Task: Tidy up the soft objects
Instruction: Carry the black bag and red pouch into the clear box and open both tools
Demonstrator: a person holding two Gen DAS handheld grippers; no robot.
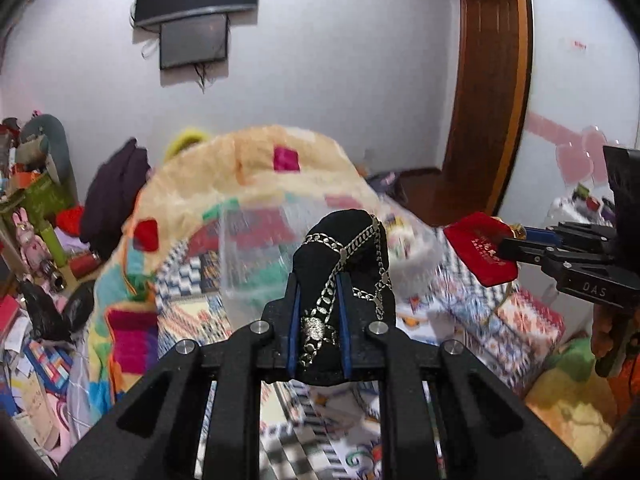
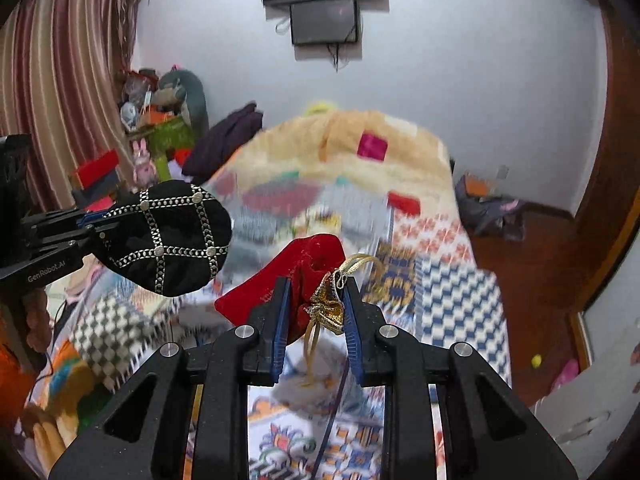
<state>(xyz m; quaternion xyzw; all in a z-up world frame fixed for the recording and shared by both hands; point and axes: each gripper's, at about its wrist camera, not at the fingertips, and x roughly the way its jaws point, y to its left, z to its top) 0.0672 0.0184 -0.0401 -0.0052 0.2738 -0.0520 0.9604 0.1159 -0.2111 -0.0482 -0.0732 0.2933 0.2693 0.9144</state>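
Your left gripper (image 1: 319, 280) is clamped on a black velvet cap (image 1: 344, 272) trimmed with silver chain, held up above the patterned bedspread (image 1: 520, 320). Head-on, your left wrist view shows only the cap's narrow edge; your right wrist view shows its full rounded face (image 2: 168, 236), crossed by a studded chain lattice, at the left of the scene. Your right gripper (image 2: 314, 304) is closed on the gathered neck of a red velvet pouch (image 2: 296, 268), its gold ribbon (image 2: 312, 344) dangling between the fingers. The ribbon shows clearly only there; the left wrist view instead shows the pouch's flat side (image 1: 480, 252) with gold lettering, at the right. A folded cream blanket (image 1: 256, 176) lies at the far end.
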